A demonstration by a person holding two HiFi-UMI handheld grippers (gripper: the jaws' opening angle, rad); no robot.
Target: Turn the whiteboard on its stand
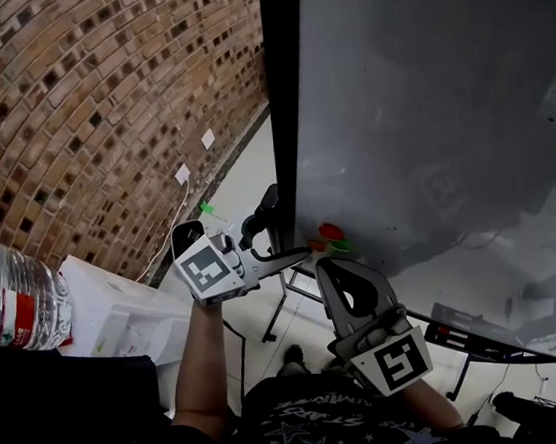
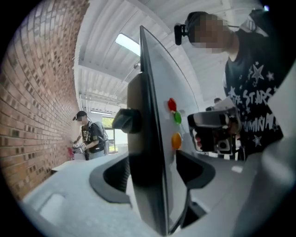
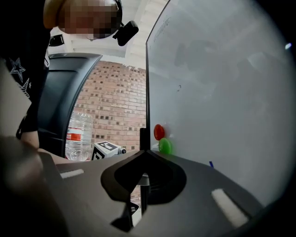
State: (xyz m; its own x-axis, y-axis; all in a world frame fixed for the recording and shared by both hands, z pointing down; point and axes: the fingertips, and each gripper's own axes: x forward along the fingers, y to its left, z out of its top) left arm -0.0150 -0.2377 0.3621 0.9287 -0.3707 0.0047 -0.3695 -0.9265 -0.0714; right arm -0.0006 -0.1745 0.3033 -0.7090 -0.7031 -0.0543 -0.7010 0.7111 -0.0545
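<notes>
Task's thing: the large white-faced whiteboard with a black frame stands edge-on straight ahead of both grippers. Its black metal stand runs below them.

Left gripper: clamped on the whiteboard's black side frame. In the left gripper view one jaw sits on the back of the frame and the other on the white face.

Why that hold: a grip on the outer edge, away from the pivot, probably gives the most leverage for swinging the panel.

Black knob: on the back of the frame, just beyond the left gripper's rear jaw. It looks like the stand's pivot lock, though I cannot tell whether it is tight.

Right gripper: jaws together with nothing between them. It points up at the board's lower corner, close beside the left gripper. Contact with the face cannot be judged.

Likely purpose: a shut tip suits pushing the face while the other gripper steers the edge.

Round magnets: red, green and orange cling to the face just above the right gripper's tip. A push there could knock them off.

Surroundings: a brown brick wall lies well to the left gripper's outer side. A clear plastic water bottle is behind it, near the person.
</notes>
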